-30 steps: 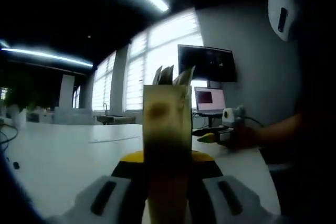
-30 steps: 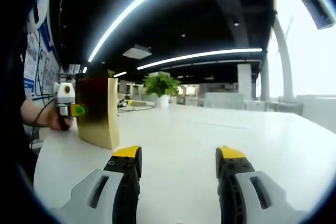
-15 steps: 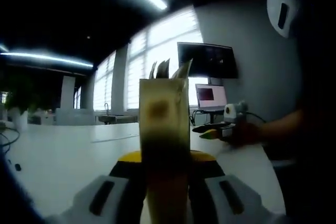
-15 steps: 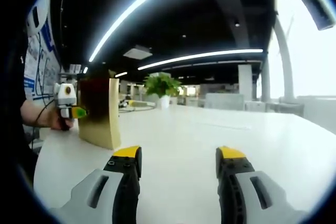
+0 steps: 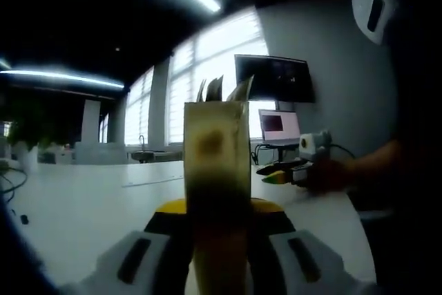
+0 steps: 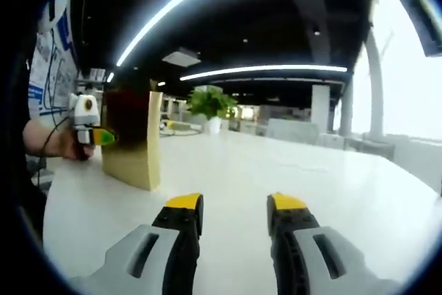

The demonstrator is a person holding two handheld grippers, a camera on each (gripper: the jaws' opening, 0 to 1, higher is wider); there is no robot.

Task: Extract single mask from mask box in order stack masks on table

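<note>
A tall tan mask box (image 5: 215, 164) stands upright on the white table (image 5: 83, 205), with white mask edges (image 5: 222, 90) poking out of its top. My left gripper (image 5: 219, 206) is shut on the box's lower part, its yellow-tipped jaws pressed to both sides. In the right gripper view the same box (image 6: 131, 139) stands at the left, with the left gripper (image 6: 86, 132) and a hand beside it. My right gripper (image 6: 235, 205) hangs low over the table, open with nothing between its jaws, well to the right of the box. It also appears as the right gripper (image 5: 304, 169) in a hand.
A dark monitor (image 5: 274, 81) and a lit laptop screen (image 5: 279, 128) stand behind the box near large windows. A potted plant (image 6: 210, 101) sits far down the table (image 6: 297, 170). A cable (image 5: 14, 179) lies at the left. A person's body fills the right.
My right gripper's jaws have drawn closer together, and its view has shifted slightly. The left gripper still holds the box in the same place.
</note>
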